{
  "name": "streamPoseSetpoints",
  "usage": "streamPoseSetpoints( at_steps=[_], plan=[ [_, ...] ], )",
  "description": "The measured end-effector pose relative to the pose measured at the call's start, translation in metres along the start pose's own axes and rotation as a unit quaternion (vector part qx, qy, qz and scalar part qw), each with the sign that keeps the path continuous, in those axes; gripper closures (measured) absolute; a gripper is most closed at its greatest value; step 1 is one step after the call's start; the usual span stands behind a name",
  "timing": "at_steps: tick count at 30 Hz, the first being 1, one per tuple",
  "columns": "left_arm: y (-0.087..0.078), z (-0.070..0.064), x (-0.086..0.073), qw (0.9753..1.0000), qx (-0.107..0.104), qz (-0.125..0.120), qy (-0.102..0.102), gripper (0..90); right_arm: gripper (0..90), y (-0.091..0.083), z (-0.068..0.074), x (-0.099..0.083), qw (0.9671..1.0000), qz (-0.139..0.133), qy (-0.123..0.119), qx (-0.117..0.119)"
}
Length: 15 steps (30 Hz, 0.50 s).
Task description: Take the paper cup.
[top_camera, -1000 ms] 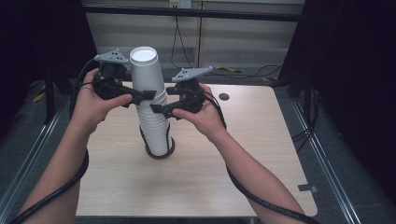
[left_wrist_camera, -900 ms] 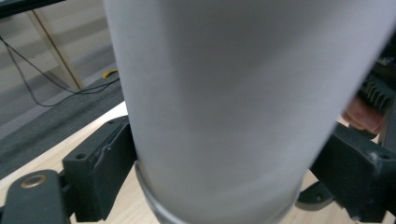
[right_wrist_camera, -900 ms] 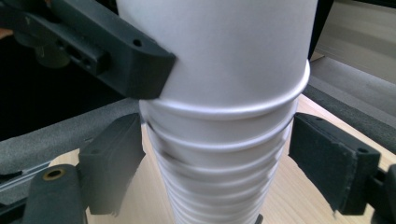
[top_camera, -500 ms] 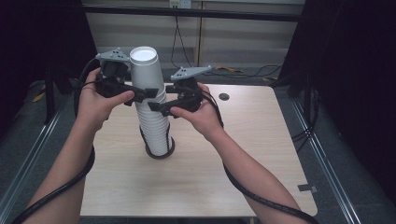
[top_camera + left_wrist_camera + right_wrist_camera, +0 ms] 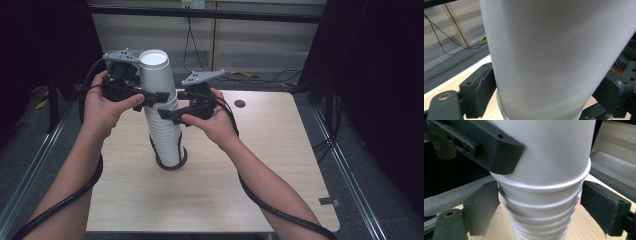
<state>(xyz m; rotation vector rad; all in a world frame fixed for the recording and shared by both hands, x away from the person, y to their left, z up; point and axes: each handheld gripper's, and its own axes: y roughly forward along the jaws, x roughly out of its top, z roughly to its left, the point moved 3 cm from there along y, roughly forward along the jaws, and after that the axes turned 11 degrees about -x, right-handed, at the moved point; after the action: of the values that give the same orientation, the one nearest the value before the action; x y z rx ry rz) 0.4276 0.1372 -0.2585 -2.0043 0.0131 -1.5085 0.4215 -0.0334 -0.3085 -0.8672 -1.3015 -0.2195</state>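
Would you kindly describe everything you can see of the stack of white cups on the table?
The stack of white cups looks like matt paper, the cups nested upside down with rolled rims showing as rings down its side. It stands upright on a dark ring on the wooden table, slightly leaning. The left gripper has its jaws around the top cup; the right gripper brackets the cups just below, its jaws seeming slightly off the sides.

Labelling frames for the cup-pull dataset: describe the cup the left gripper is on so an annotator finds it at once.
On the light wooden table, a tall stack of white paper cups stands upside down, left of centre. The top cup is the one: the left gripper clamps its wall, while the right gripper sits around the stack lower down. It alone shows its flat round base.
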Motion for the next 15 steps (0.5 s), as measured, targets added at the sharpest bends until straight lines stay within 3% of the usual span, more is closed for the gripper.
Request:
streamPoseSetpoints(
  at_steps=[15],
  plan=[
    [-0.0028, -0.0021, 0.0032, 0.9997, 0.009, -0.022, 0.003, 14.0, 15.3, 0.0006, -0.0003, -0.0001, 1.0000, 0.001, 0.001, -0.001]
  ],
)
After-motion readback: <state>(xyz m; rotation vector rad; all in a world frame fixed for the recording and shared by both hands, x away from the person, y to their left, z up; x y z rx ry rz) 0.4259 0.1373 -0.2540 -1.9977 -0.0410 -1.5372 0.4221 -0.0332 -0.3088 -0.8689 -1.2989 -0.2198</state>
